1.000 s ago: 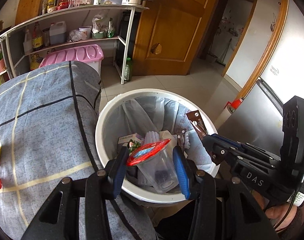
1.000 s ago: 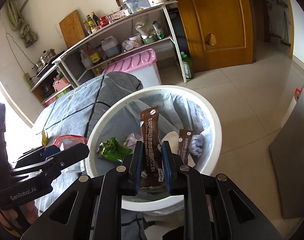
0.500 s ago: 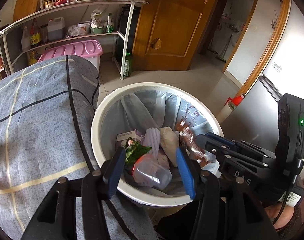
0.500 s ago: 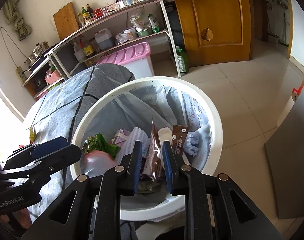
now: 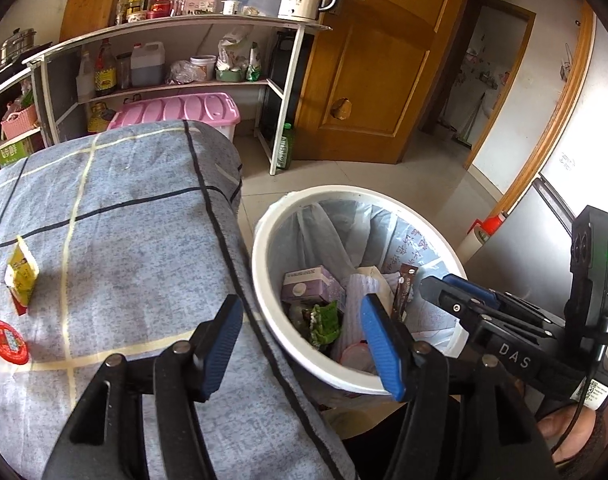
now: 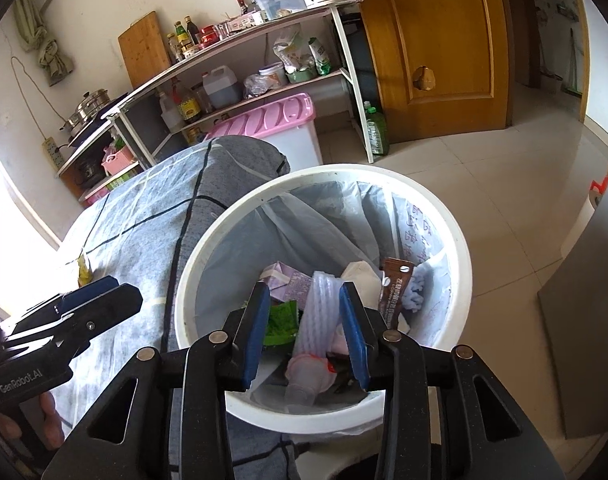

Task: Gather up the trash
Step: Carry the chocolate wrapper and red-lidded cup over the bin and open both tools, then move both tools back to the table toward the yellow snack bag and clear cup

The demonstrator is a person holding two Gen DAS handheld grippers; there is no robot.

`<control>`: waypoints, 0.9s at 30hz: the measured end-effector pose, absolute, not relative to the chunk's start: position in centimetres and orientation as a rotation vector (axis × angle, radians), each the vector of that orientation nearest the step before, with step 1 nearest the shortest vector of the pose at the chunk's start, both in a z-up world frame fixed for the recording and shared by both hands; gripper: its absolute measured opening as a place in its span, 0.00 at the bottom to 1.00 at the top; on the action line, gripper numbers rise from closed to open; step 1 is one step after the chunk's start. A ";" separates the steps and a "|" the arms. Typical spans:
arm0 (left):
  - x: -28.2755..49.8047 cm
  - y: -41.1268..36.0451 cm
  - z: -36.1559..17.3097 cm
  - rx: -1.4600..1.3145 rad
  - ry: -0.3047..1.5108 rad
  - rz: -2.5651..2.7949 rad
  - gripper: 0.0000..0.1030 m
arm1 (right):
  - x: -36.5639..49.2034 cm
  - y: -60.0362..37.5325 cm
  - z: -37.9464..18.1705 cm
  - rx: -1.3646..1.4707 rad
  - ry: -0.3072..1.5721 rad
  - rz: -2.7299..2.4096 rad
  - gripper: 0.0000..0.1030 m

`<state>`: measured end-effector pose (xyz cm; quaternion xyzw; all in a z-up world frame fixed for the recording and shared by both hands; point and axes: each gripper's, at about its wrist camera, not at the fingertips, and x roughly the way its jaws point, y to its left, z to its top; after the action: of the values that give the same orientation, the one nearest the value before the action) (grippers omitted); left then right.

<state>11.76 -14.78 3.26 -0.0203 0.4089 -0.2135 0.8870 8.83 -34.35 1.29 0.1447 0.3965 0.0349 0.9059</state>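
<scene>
Our tabletop (image 5: 116,216) keeps two scraps — the yellow packet (image 5: 20,276), the red lid (image 5: 7,341). The trash bin (image 6: 461,280) holds the rest. Both tools, left tool (image 5: 300,344) and right tool (image 6: 305,330), have just been opening and hang empty; next we reach for those scraps.

White bin (image 5: 264,264), grey-blue checked cloth (image 5: 124,240), pink lid (image 5: 176,110), blue-padded black tongs (image 6: 305,332).
</scene>
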 end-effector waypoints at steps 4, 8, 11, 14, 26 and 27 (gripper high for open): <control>11.3 -12.4 3.8 -0.063 0.825 -0.413 0.62 | 8.5 -32.5 2.1 0.299 0.794 0.107 0.36; 10.4 -9.9 4.3 -0.063 0.791 -0.360 0.63 | 8.3 -30.4 2.8 0.290 0.778 0.151 0.37; 10.0 -8.0 4.5 -0.097 0.786 -0.347 0.63 | 8.2 -28.7 3.2 0.277 0.770 0.180 0.37; 9.4 -6.5 4.8 -0.097 0.772 -0.320 0.63 | 8.2 -27.2 3.5 0.264 0.765 0.206 0.37; 7.8 1.3 3.8 -0.087 0.753 -0.138 0.67 | 8.8 -21.2 3.2 0.232 0.784 0.325 0.38; 7.8 2.1 3.6 -0.084 0.755 -0.118 0.67 | 9.0 -20.6 3.1 0.226 0.787 0.334 0.38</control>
<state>7.82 2.08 3.60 -0.0411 0.3683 -0.0578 0.9270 9.00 -20.65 3.13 0.1095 0.3808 0.1615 0.9038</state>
